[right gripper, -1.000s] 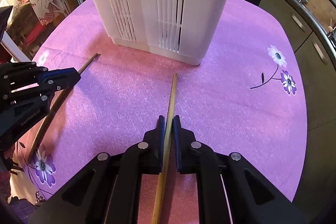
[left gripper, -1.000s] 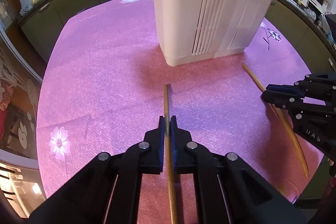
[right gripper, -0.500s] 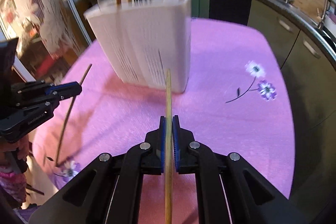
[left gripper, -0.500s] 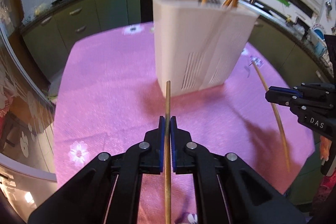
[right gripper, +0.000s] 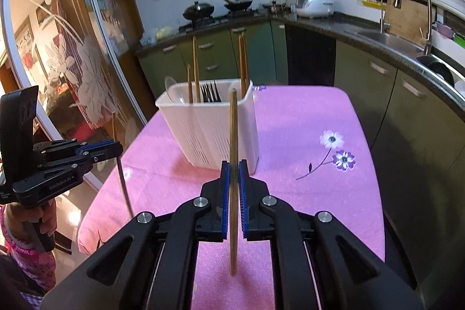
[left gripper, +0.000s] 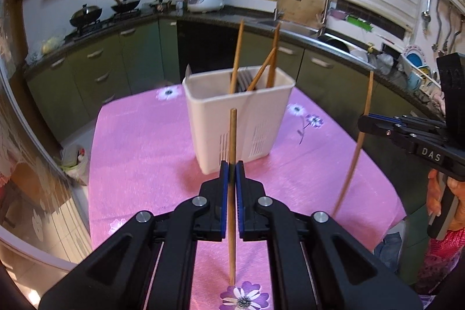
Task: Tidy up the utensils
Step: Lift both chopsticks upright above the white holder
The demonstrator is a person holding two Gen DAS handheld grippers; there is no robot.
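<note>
Change: both thin wooden chopsticks, flat on pink flowered worktop (left gripper: pixel 139 147) a second ago, now lifted clear and carried high; white slotted plastic utensil holder (left gripper: pixel 241 118) open top now seen from above. Pick-up judged done; drop into holder remains.

Left gripper (left gripper: pixel 231 169): fingers narrow, clamped on left chopstick (left gripper: pixel 232 135), pinched mid-length, tip before holder's front wall.

Right gripper (right gripper: pixel 233 169): fingers narrow, clamped on right chopstick (right gripper: pixel 233 121), held likewise, short of rim.
</note>
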